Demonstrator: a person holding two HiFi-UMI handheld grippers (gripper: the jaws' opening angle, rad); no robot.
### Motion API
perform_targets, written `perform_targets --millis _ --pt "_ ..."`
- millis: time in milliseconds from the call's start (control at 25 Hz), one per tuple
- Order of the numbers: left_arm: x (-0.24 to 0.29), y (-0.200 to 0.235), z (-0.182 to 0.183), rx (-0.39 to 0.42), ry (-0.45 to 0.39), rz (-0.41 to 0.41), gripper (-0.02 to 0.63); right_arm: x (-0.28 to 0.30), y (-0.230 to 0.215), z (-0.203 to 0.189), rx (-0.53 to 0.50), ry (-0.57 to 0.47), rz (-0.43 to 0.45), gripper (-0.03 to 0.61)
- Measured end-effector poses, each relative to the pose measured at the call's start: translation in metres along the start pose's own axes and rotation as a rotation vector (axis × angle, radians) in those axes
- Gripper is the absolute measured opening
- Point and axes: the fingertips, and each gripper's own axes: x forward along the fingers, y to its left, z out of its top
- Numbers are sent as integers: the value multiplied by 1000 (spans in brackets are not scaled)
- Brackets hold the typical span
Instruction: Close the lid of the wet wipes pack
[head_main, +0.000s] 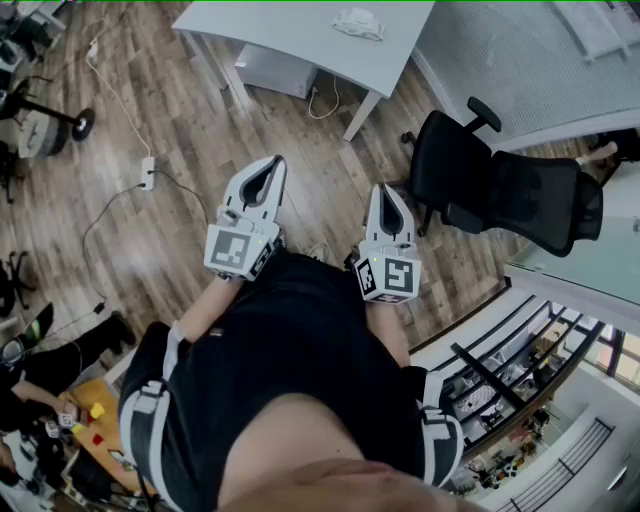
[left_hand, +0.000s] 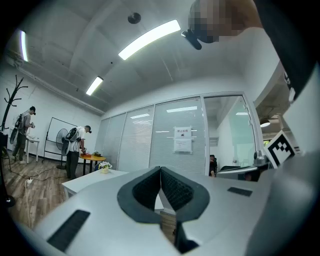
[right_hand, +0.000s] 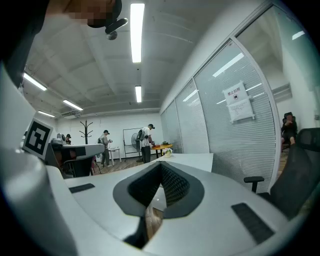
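No wet wipes pack shows clearly in any view. A white crumpled object (head_main: 358, 22) lies on the white table (head_main: 300, 45) far ahead; I cannot tell what it is. The person holds both grippers in front of the chest, pointing out over the wooden floor. My left gripper (head_main: 272, 166) is shut with nothing in it, and in the left gripper view its dark pads meet at the tips of the left gripper (left_hand: 160, 170). My right gripper (head_main: 388, 190) is also shut and empty; the right gripper (right_hand: 161, 165) has its jaws closed together in its own view.
A black office chair (head_main: 500, 185) stands to the right of the grippers. A power strip (head_main: 147, 172) with cables lies on the floor at the left. A glass partition (right_hand: 235, 130) runs along the right. A small table with coloured blocks (head_main: 85, 420) is at the lower left. People stand at the room's far end.
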Motion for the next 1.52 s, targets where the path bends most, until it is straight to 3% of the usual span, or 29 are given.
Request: perform_targets --millis 320,520,600,640,1200,1520 --pt "-2 -7 3 -7 3 -4 23 -7 0 7 2 -10 3 21" --pt "-9 -1 4 -8 6 0 21 -8 2 19 40 -74 6 27" --pt "-10 3 1 -13 9 -4 23 -3 5 18 46 -65 6 144" --pt "-12 4 -1 -17 10 -8 22 -1 6 15 45 -53 3 149" --pt "-11 77 -25 -52 61 -58 23 53 42 -7 65 -12 -40 147" --pt "44 112 -44 -67 114 -65 21 123 26 -12 88 3 -47 147"
